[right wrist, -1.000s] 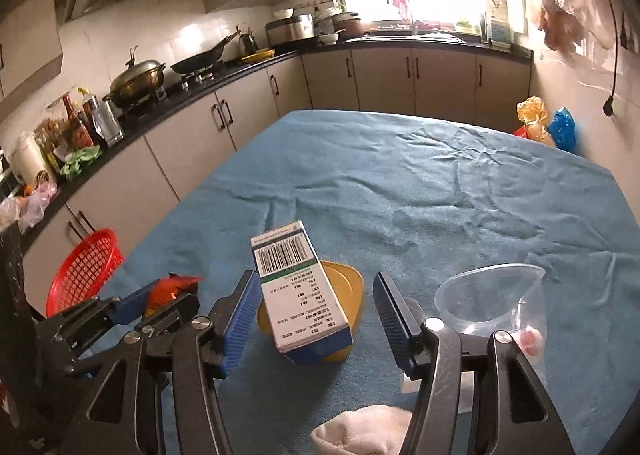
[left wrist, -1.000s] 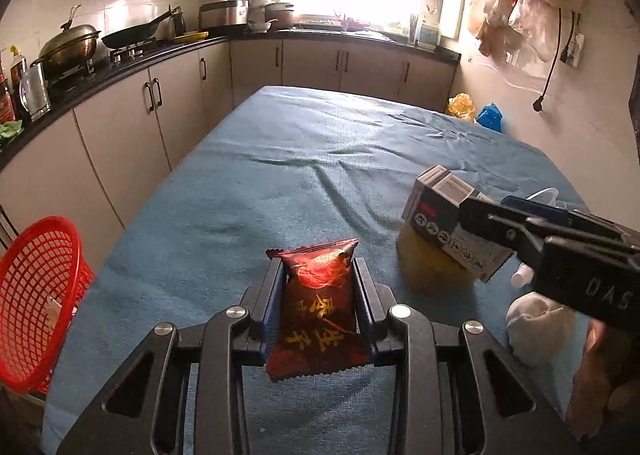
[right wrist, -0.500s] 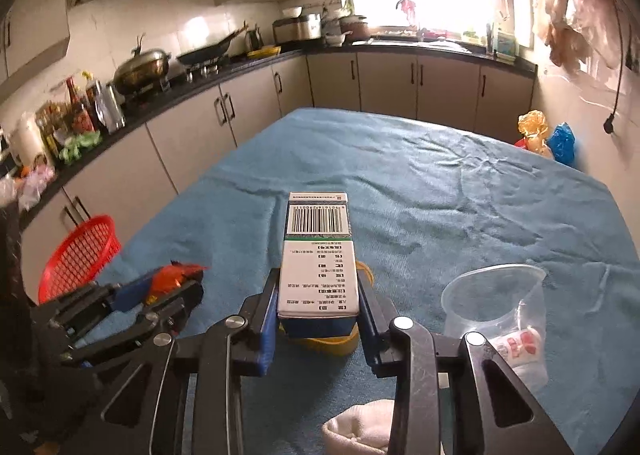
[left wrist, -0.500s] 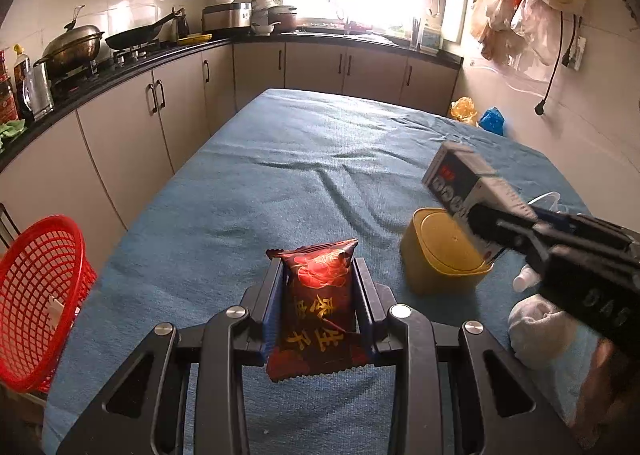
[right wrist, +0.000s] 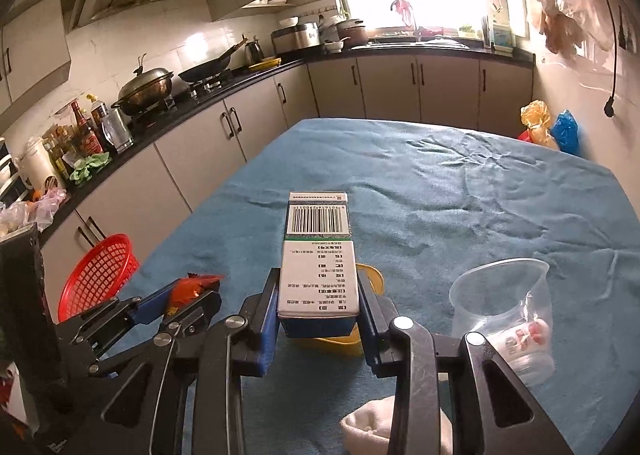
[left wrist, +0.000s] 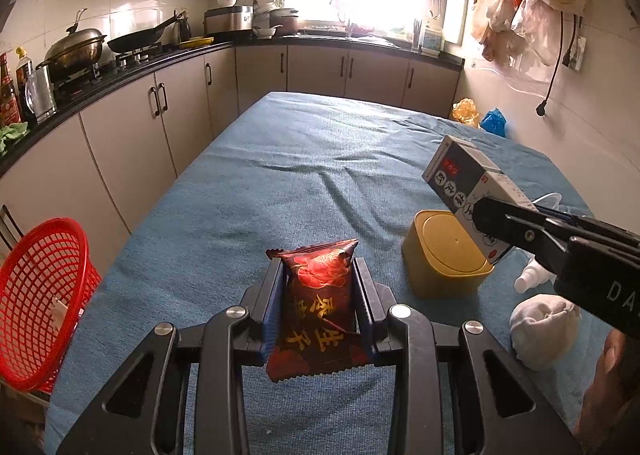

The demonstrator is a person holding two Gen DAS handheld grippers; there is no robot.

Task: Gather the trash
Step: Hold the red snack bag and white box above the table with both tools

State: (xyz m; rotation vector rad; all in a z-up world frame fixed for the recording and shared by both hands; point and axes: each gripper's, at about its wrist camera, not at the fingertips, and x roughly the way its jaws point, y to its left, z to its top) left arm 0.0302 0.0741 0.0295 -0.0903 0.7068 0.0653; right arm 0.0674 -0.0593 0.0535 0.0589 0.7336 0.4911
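My left gripper (left wrist: 319, 279) is shut on a dark red snack packet (left wrist: 317, 311) and holds it above the blue-covered table (left wrist: 304, 175). My right gripper (right wrist: 319, 291) is shut on a white and blue carton box (right wrist: 319, 255) with a barcode, lifted above a yellow tub (left wrist: 444, 255). The box also shows in the left wrist view (left wrist: 464, 183), raised at the right. The left gripper with the packet (right wrist: 192, 287) shows in the right wrist view at the lower left. A red mesh basket (left wrist: 40, 295) stands on the floor left of the table; it also shows in the right wrist view (right wrist: 96, 275).
A clear plastic cup (right wrist: 504, 307) with a small item inside stands at the right. A white cloth ball (left wrist: 540, 327) and a small white bottle (left wrist: 532, 279) lie near the tub. Kitchen counters (left wrist: 120, 67) run along the left and back.
My right gripper closed on the carton box and lifted it off the yellow tub. The left gripper kept hold of the snack packet and hardly moved.
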